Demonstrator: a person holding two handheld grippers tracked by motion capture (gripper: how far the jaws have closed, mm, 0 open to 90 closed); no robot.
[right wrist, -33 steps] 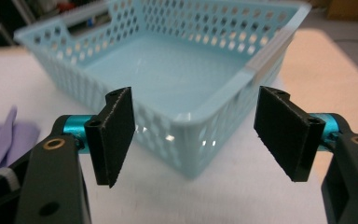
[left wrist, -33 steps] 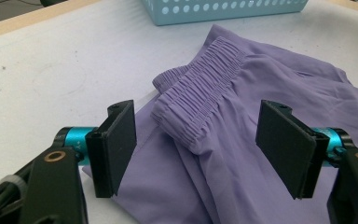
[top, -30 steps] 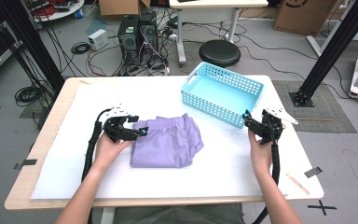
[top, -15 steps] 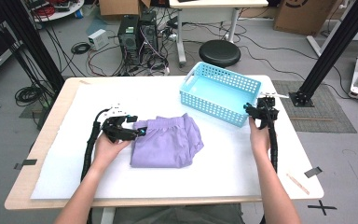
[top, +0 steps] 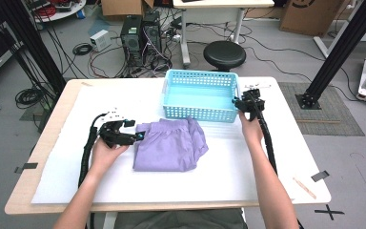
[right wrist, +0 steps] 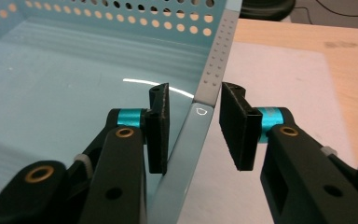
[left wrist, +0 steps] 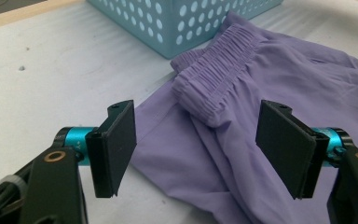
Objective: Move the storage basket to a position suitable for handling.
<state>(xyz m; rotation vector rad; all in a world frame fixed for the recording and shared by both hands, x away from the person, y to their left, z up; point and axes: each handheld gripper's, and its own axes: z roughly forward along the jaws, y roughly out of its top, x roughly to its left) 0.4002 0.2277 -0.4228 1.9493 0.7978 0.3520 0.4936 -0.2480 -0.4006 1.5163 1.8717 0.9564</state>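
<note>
A light blue perforated basket (top: 200, 74) sits squarely at the back of the white mat, with nothing in it. Folded purple shorts (top: 169, 145) lie just in front of it, waistband toward the basket. My left gripper (top: 136, 130) rests at the shorts' left edge, open. In the left gripper view its jaws (left wrist: 200, 144) stand wide around the gathered waistband (left wrist: 214, 88) without touching it. My right gripper (top: 240, 102) is at the basket's right wall. Its jaws (right wrist: 195, 112) have just been closing and straddle the rim (right wrist: 214, 70). The outer pad is near or on the wall, and the inner pad stands apart.
The white mat (top: 100, 100) covers most of the wooden table (top: 305, 157), with bare mat to the left and front. A strip of tape (top: 320, 175) and a thin stick (top: 305, 187) lie near the right front corner. A stool (top: 224, 54), computers and cables stand behind the table.
My right gripper moved up and left onto the basket's right wall, its jaws narrowing. The basket turned from slanted to square and shifted left. The left gripper and shorts stayed put.
</note>
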